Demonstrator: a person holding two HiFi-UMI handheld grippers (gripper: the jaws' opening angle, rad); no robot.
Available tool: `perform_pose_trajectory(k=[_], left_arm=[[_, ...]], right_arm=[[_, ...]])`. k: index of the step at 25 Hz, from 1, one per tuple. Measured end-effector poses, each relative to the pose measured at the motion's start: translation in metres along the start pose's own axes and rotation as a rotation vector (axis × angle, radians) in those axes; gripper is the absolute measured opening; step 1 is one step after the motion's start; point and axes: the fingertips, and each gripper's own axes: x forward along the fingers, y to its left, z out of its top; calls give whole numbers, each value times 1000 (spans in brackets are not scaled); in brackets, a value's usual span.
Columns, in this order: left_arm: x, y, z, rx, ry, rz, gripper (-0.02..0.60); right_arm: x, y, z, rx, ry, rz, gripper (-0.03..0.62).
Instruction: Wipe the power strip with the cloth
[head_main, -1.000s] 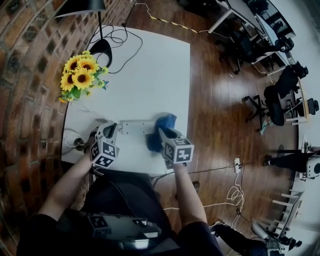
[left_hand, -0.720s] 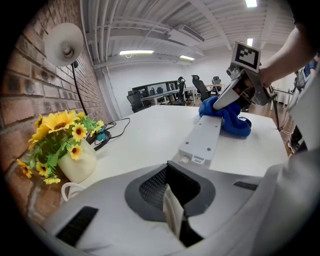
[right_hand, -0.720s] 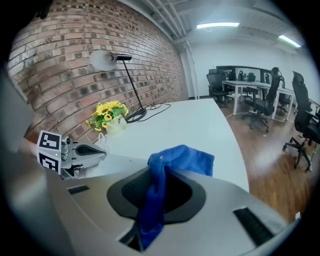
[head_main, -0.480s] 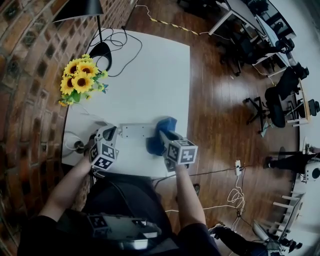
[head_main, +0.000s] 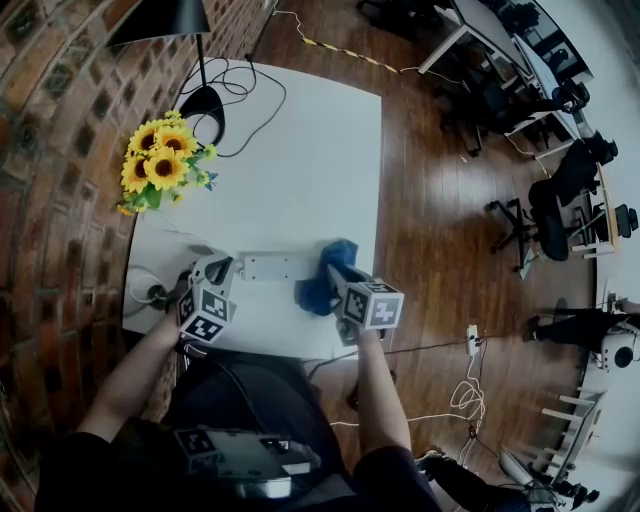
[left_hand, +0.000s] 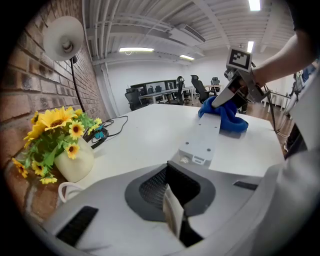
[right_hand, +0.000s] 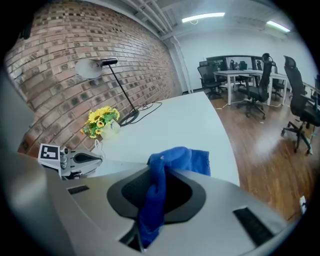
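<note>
The counter (head_main: 300, 150) ends just past the work at 6 o'clock, so a hard stroke could, I judge, drag things over that edge. The power strip (head_main: 265, 267) lies loose near it. The left tongs (head_main: 220, 268), closed on nothing visible, sit at its 9 o'clock end and may fail to steady it. The blue cloth (head_main: 315, 292), bunched at the strip's 3 o'clock end, could snag or slip from the right tongs (head_main: 337, 271), which pinch only a fold.

- Head view looks steeply down onto the white rectangular surface (head_main: 300, 170).
- Left gripper view and right gripper view skim it closely, sharing the yellow sunflower bunch (left_hand: 55, 132).
</note>
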Motion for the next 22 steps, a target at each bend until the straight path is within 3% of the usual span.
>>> perform_pose_trajectory(k=[8, 13, 22], left_arm=[[0, 1, -2, -7, 6, 7, 20], [4, 1, -6, 17, 6, 5, 20], [0, -1, -2, 13, 19, 5, 20]], right_arm=[[-12, -34, -6, -21, 7, -108, 60], [-10, -24, 1, -63, -37, -112, 60], [6, 3, 3, -185, -1, -136, 60]])
